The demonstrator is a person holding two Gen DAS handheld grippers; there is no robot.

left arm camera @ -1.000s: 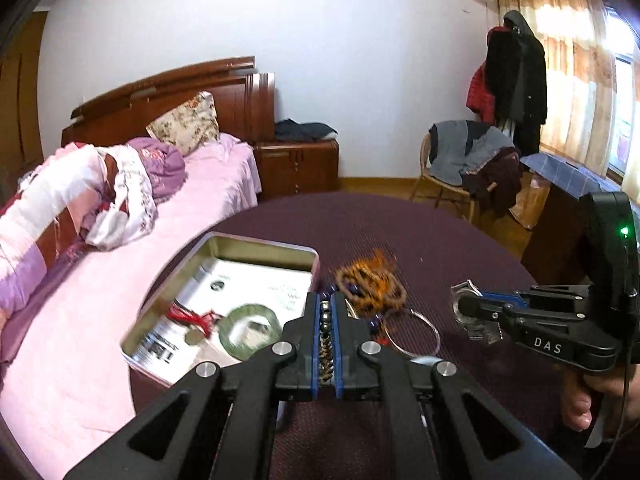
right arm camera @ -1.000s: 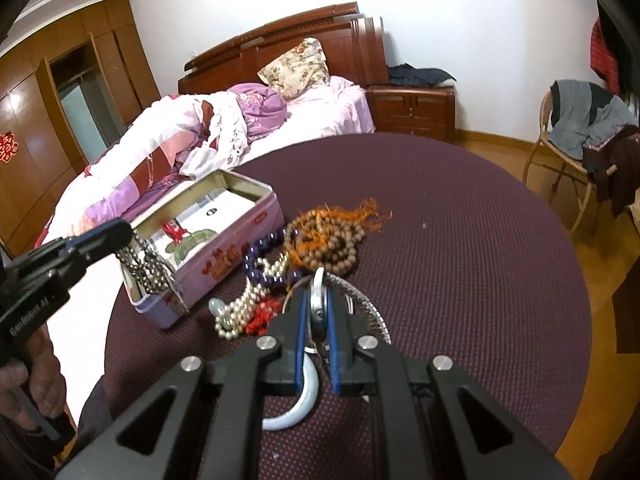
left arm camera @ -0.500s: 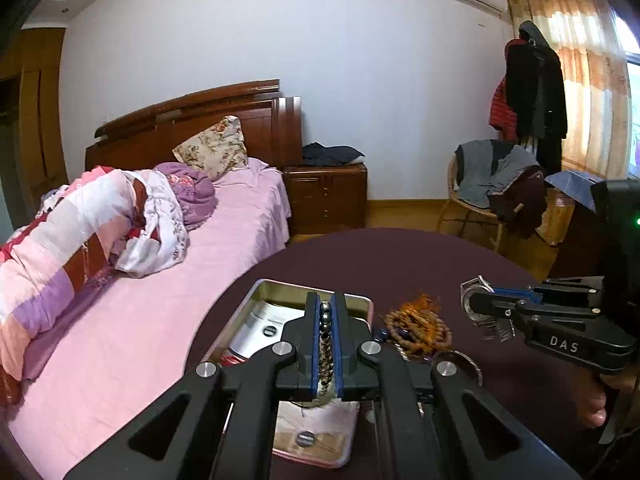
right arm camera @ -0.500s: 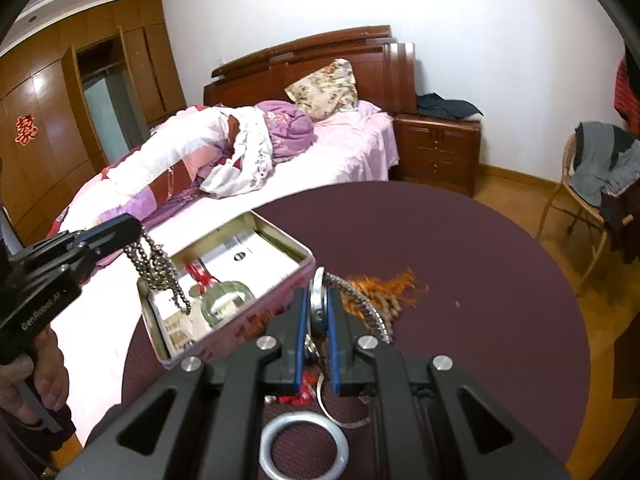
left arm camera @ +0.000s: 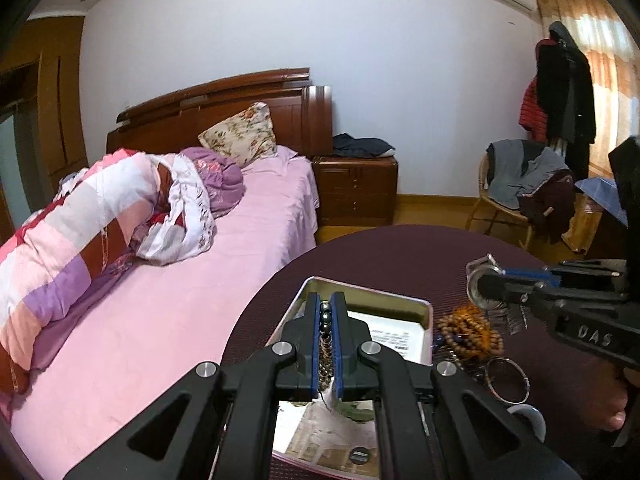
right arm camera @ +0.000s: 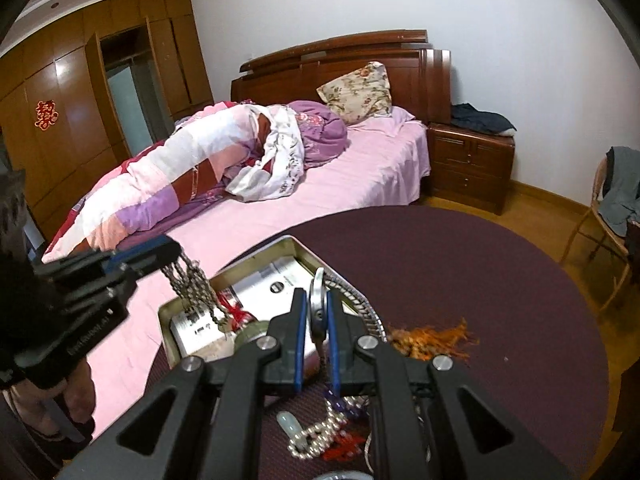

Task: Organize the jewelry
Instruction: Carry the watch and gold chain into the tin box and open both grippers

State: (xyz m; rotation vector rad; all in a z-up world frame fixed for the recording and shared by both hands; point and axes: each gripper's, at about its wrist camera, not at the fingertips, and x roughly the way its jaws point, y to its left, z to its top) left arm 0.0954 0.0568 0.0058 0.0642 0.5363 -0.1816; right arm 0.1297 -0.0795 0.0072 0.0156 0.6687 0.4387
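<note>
My left gripper (left arm camera: 328, 312) is shut on a dark metal bead chain (right arm camera: 196, 292), which hangs from its tip down into the open metal tin (left arm camera: 424, 307) on the round maroon table (right arm camera: 500, 280). My right gripper (right arm camera: 317, 308) is shut on a silver wristwatch (right arm camera: 317, 300) and holds it in the air beside the tin (right arm camera: 168, 320); the watch band (right arm camera: 356, 300) trails behind. The right gripper also shows in the left wrist view (left arm camera: 486, 284). A green bangle (right arm camera: 256, 328) and a red charm (right arm camera: 236, 312) lie in the tin.
On the table by the tin lie brown prayer beads with orange tassels (right arm camera: 432, 340), a pearl string (right arm camera: 320, 432), purple beads (right arm camera: 344, 402), a red piece (right arm camera: 340, 446) and a thin wire bangle (left arm camera: 508, 380). A pink bed (right arm camera: 340, 184) borders the table. A chair (left arm camera: 516, 192) stands behind.
Both grippers have risen and both views tilt up. My left gripper has carried the chain over the tin. My right gripper has lifted the watch off the table.
</note>
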